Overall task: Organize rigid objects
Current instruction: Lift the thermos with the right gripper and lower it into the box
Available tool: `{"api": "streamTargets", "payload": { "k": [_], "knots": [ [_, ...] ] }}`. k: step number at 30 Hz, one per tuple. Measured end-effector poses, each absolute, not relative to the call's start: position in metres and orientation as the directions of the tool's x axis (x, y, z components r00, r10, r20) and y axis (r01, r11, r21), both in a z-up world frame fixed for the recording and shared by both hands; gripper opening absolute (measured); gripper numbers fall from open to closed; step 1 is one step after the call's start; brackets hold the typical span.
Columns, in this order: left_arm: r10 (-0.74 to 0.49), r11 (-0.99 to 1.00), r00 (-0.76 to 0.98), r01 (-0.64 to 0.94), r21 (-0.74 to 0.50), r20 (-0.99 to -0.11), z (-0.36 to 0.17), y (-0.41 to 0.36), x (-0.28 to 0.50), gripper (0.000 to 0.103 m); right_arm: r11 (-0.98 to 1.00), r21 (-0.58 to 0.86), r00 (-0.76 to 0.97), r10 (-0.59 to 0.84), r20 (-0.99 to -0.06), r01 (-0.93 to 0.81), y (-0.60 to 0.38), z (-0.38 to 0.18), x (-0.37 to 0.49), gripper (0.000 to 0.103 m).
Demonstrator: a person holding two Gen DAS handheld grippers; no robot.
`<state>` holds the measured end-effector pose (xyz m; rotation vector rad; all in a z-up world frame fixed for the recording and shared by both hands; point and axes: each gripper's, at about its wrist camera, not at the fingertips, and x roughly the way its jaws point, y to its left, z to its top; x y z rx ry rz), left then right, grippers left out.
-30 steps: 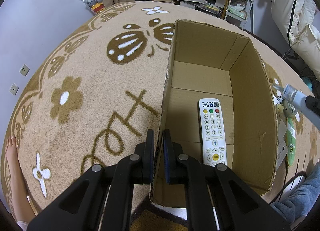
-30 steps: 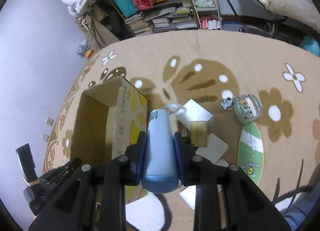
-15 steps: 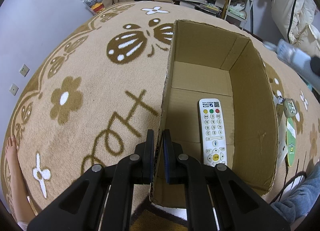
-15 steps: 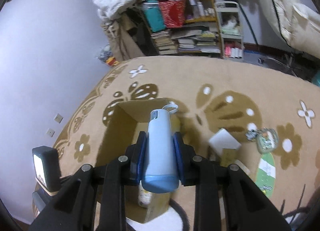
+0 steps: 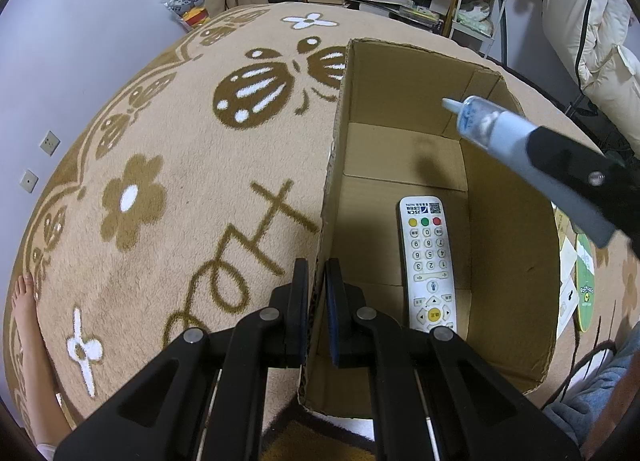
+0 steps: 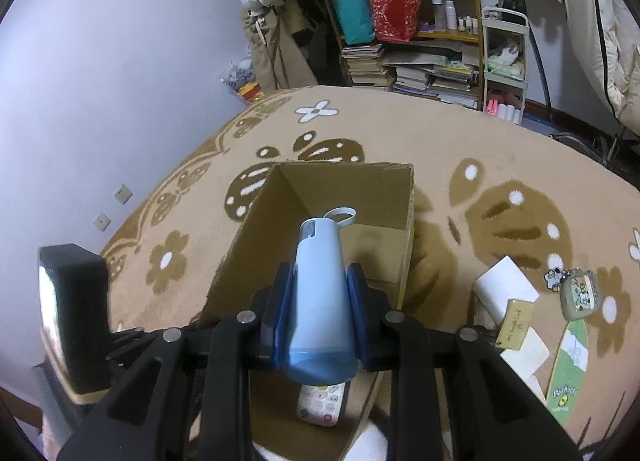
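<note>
An open cardboard box (image 5: 404, 73) stands on the rug; it also shows in the right wrist view (image 6: 384, 189). My left gripper (image 5: 317, 281) is shut on the box's left wall near its front corner. A white remote (image 5: 427, 261) lies on the box floor; its end shows in the right wrist view (image 6: 320, 407). My right gripper (image 6: 318, 293) is shut on a light blue bottle (image 6: 320, 293), lying lengthwise above the box opening. The bottle (image 5: 516, 145) and the right gripper also show at the right of the left wrist view, above the box.
Beside the box on the rug lie white cards (image 6: 506, 287), a gold card (image 6: 516, 325), a cartoon keychain case (image 6: 578, 299) and a green oval tag (image 6: 570, 369). A cluttered bookshelf (image 6: 408, 61) stands at the back wall. A bare foot (image 5: 20, 301) is at the left.
My right gripper has carried the blue bottle from the rug side leftward to above the box opening. My left gripper has stayed clamped on the box wall.
</note>
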<state>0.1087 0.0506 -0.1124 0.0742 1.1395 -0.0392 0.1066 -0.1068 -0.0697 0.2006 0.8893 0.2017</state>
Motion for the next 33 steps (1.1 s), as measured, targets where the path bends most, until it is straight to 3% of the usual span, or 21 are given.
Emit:
{"api": "streamTargets", "payload": {
  "k": [11, 19, 33],
  "knots": [
    [0.008, 0.996, 0.42, 0.073, 0.043, -0.908, -0.112, 0.051, 0.108, 0.007, 0.957, 0.277, 0.578, 0.275, -0.768, -0.087, -0.112, -0.094, 0.128, 0.029],
    [0.001, 0.997, 0.42, 0.075, 0.036, -0.908, -0.113, 0.051, 0.108, 0.007, 0.982, 0.155, 0.552, 0.189, -0.813, -0.107, -0.098, -0.109, 0.131, 0.029],
    [0.011, 0.994, 0.422, 0.092, 0.055, -0.906, -0.113, 0.047, 0.105, 0.007, 0.99, 0.068, 0.554, 0.125, -0.823, -0.122, -0.088, -0.111, 0.131, 0.029]
  ]
}}
